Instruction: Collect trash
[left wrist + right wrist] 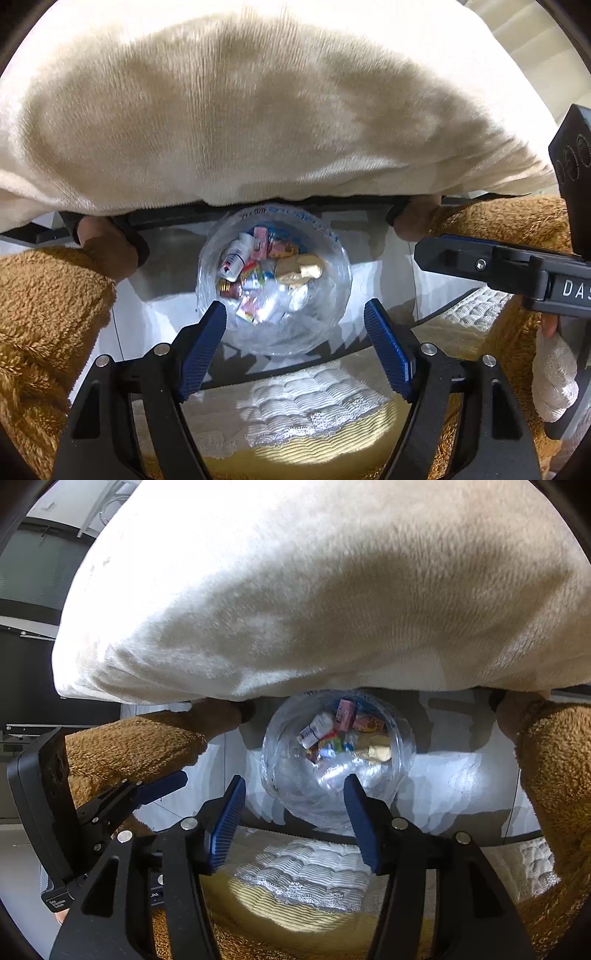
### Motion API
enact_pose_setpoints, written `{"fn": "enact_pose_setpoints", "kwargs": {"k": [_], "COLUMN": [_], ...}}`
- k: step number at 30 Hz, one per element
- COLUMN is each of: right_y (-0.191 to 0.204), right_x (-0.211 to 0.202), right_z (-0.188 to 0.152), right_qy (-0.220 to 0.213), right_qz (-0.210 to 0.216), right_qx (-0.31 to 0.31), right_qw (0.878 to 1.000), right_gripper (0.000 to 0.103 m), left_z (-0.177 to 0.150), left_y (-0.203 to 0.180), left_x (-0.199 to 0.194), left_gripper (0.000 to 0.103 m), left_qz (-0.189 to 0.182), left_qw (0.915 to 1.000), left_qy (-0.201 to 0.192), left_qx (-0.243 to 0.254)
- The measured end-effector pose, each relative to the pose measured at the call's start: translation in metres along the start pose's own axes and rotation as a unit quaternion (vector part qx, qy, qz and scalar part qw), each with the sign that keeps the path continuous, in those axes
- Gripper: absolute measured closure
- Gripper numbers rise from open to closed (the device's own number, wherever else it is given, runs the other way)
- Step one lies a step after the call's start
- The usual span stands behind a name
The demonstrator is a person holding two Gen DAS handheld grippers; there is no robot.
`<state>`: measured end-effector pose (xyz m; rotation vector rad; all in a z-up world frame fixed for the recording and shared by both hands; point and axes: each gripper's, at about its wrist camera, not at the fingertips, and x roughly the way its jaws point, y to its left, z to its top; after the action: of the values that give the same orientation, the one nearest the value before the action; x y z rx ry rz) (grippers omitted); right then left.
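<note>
On the black body of my right claw (569,288), seen from the left wrist camera, I can read the white letters "DA", and then the edge cuts the word. On my left claw (59,902), seen from the right wrist camera, there is a small white label, but it is too small to read. The blue print on the rim of the clear plastic bag (280,212) and the labels on the trash (236,254) inside it are also too blurred to read.

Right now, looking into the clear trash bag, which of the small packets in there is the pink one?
The pink carton at the far side of the clear bag, beside the white bottle. The other pieces are white, tan or multicoloured; it alone is plain pink.
</note>
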<state>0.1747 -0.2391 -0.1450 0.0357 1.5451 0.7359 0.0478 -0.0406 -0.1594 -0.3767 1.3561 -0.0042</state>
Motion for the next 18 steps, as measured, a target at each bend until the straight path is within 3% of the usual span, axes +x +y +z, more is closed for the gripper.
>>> {"fn": "enact_pose_setpoints", "kwargs": {"k": [4,9,13,18], "right_y": [0.005,0.009,0.017,0.021], "right_x": [-0.015,-0.037,-0.063,-0.094], "right_z": [-0.007,-0.014,-0.020,-0.025], "right_qy": [-0.037,-0.089,-0.163,-0.245], "right_qz": [-0.001,-0.003,-0.027,-0.036], "right_qx": [-0.023,-0.048,-0.077,-0.099], "right_qw": [0.999,0.995,0.983,0.964], "right_gripper": [0.047,0.038,0.038,0.037], "left_z": [0.000,-0.001,-0.001,-0.002], "left_y": [0.002,-0.004,-0.009,-0.012], "left_x": [-0.015,-0.036,-0.053,-0.080], "left_gripper": [0.027,0.027,0.027,0.027], "left_qz": [-0.016,-0.021,-0.017,-0.008], "left_qw": [0.9992,0.9951,0.9889,0.9750], "left_qy": [-0.036,-0.095,-0.144,-0.218], "left_qx": [0.001,0.017,0.032,0.041]}}
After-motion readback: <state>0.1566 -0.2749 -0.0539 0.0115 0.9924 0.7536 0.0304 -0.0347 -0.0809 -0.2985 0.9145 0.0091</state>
